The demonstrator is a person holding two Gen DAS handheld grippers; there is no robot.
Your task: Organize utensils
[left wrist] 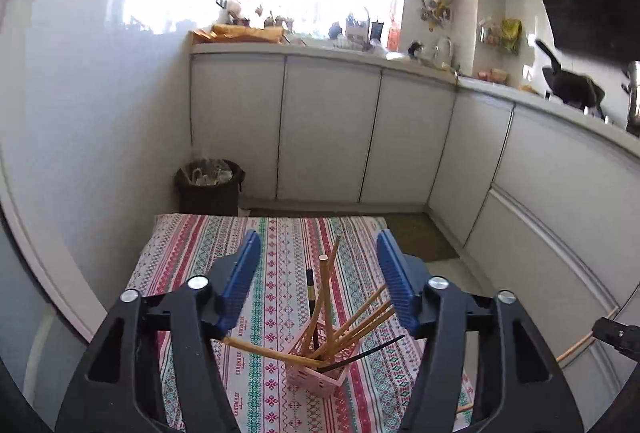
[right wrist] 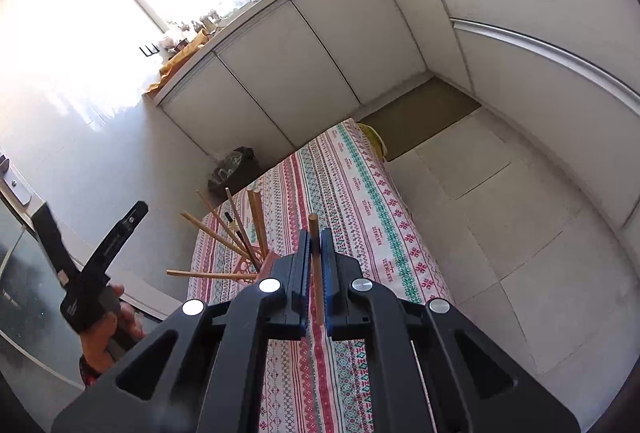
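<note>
A pink slotted holder (left wrist: 316,373) stands on the patterned tablecloth (left wrist: 192,257) with several wooden chopsticks (left wrist: 326,297) and a black chopstick (left wrist: 368,351) fanned out in it. My left gripper (left wrist: 319,239) hangs just above and behind the holder. It is open, and its blue pads (left wrist: 240,273) touch nothing. My right gripper (right wrist: 315,233) is shut on one wooden chopstick (right wrist: 318,285), held upright over the cloth just right of the holder (right wrist: 256,267). That chopstick (left wrist: 576,349) also shows at the right edge of the left wrist view.
The table (right wrist: 372,201) stands close to a white wall on the left. A dark waste bin (left wrist: 210,187) sits past its far edge. White cabinets (left wrist: 328,129) run along the back and right under a cluttered counter. A hand (right wrist: 108,329) grips the left tool.
</note>
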